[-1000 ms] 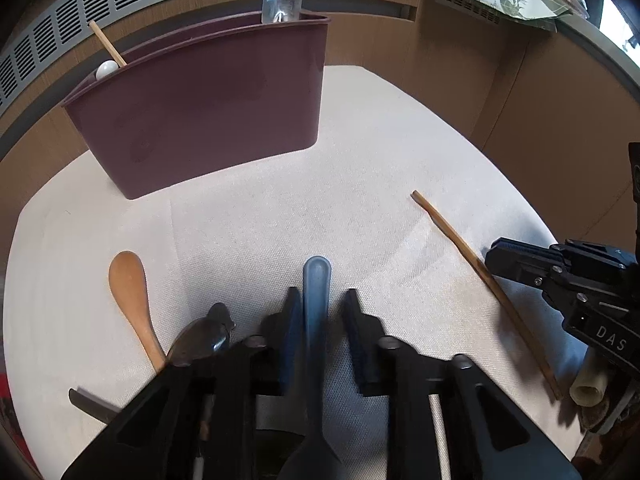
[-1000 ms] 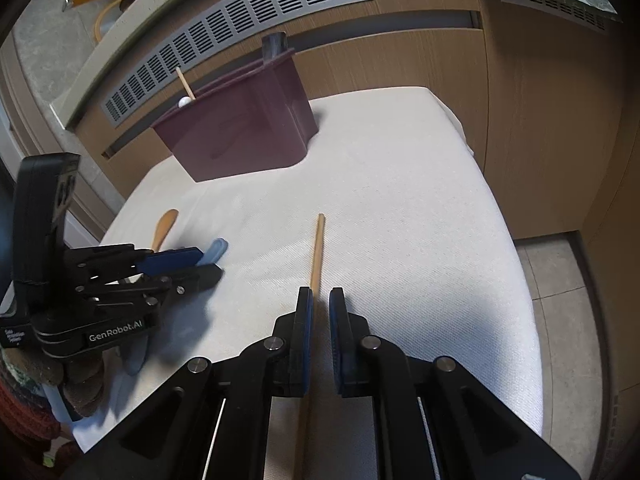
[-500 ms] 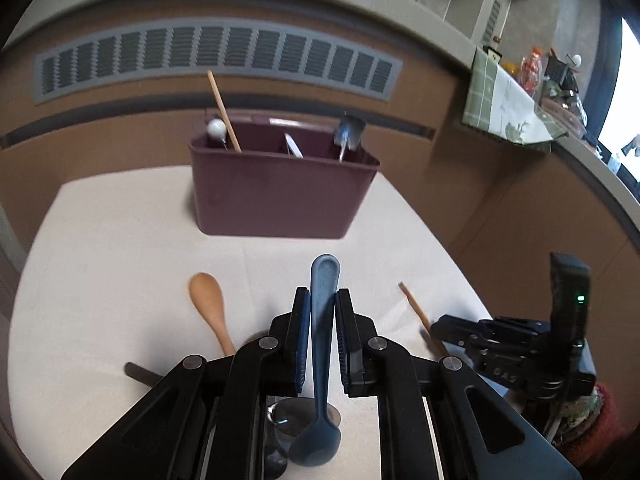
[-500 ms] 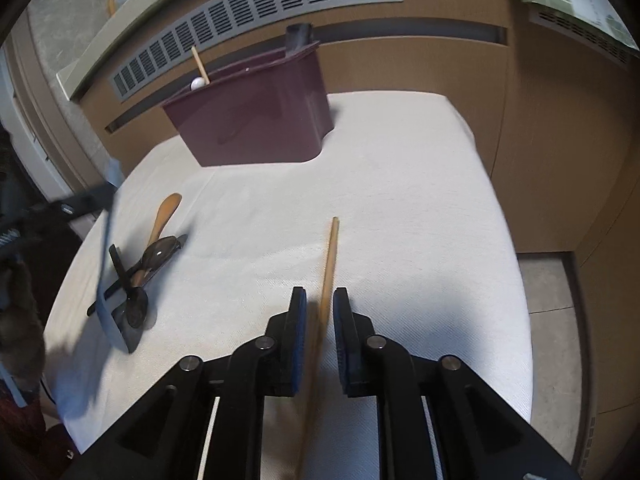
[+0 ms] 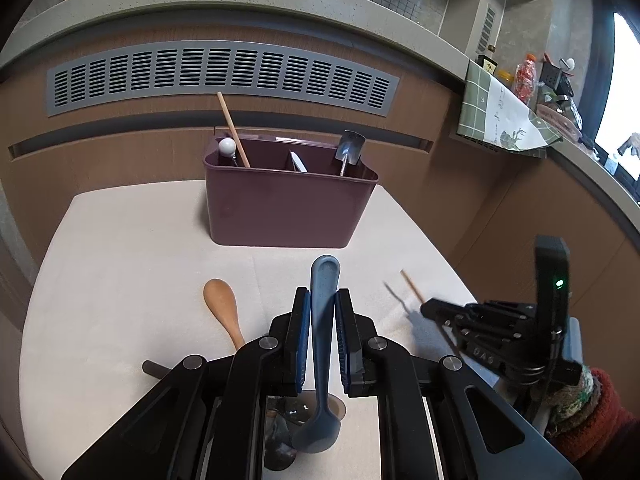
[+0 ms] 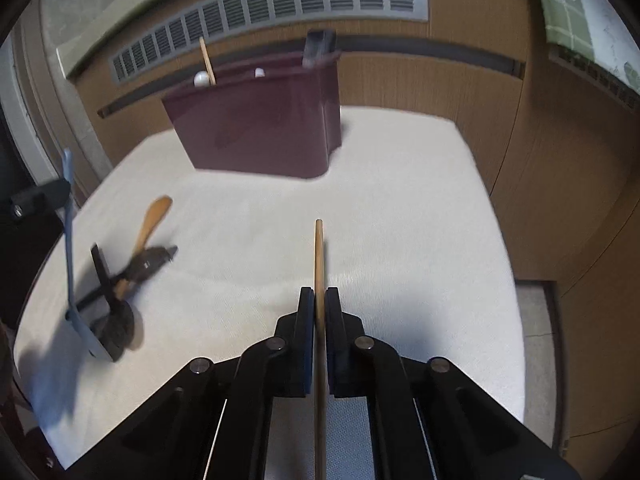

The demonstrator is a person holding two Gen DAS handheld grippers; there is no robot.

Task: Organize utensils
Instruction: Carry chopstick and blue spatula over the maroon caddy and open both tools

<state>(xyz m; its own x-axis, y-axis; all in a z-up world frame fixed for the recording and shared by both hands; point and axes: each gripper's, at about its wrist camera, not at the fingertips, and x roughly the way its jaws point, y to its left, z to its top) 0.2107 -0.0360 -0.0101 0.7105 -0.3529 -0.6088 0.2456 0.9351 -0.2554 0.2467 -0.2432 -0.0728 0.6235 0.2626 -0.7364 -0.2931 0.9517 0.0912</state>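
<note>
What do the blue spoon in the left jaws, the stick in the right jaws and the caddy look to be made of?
Blue spoon: probably plastic, matte, uniform slate blue. Stick: looks like wood or bamboo, a plain tan, thin straight chopstick. Caddy: likely moulded plastic, maroon, smooth with a soft sheen and rounded rim.

Wood-panelled wall (image 5: 120,152) with a grey vent grille (image 5: 224,76), speckled stone counter (image 5: 248,12) above, bright window (image 5: 624,92) at right.
</note>
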